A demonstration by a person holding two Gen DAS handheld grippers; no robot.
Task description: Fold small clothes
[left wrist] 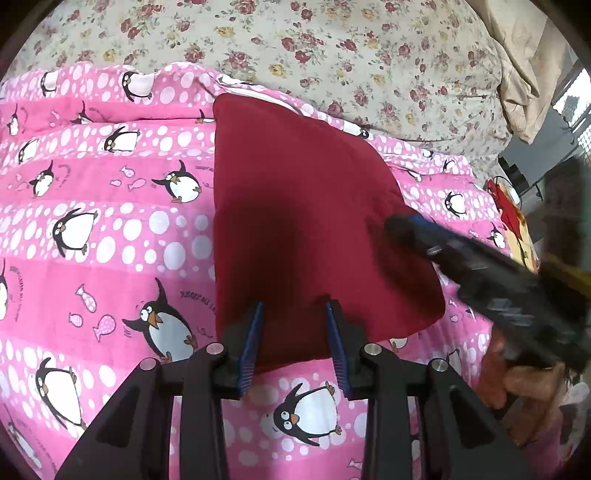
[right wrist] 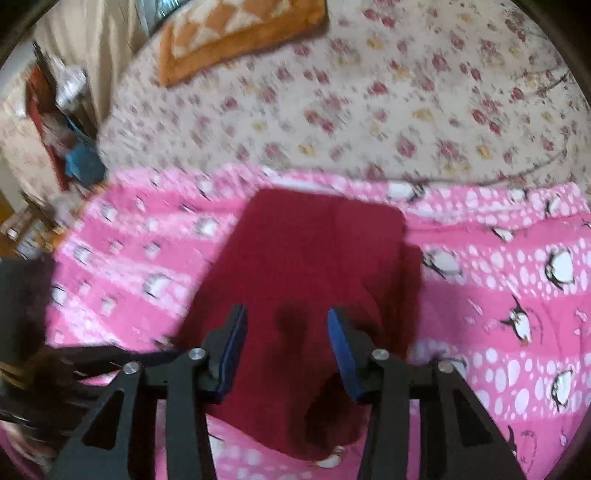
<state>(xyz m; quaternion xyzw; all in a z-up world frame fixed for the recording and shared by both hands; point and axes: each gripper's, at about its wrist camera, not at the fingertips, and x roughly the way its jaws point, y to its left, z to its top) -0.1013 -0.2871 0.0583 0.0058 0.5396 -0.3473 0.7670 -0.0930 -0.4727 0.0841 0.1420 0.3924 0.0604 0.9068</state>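
A dark red folded garment (left wrist: 306,221) lies flat on a pink penguin-print blanket (left wrist: 110,221). My left gripper (left wrist: 294,314) is open and empty, its blue-padded fingers over the garment's near edge. The right gripper (left wrist: 402,225) shows blurred in the left wrist view, over the garment's right edge. In the right wrist view the garment (right wrist: 314,258) lies under my right gripper (right wrist: 287,317), which is open and empty just above the cloth. The pink blanket (right wrist: 498,314) spreads around it.
A cream floral bedsheet (left wrist: 295,48) lies beyond the blanket. An orange patterned pillow (right wrist: 236,33) sits at the far left of the bed. Furniture and clutter (right wrist: 62,122) stand off the bed's left side. A red and yellow item (left wrist: 513,221) lies at the right edge.
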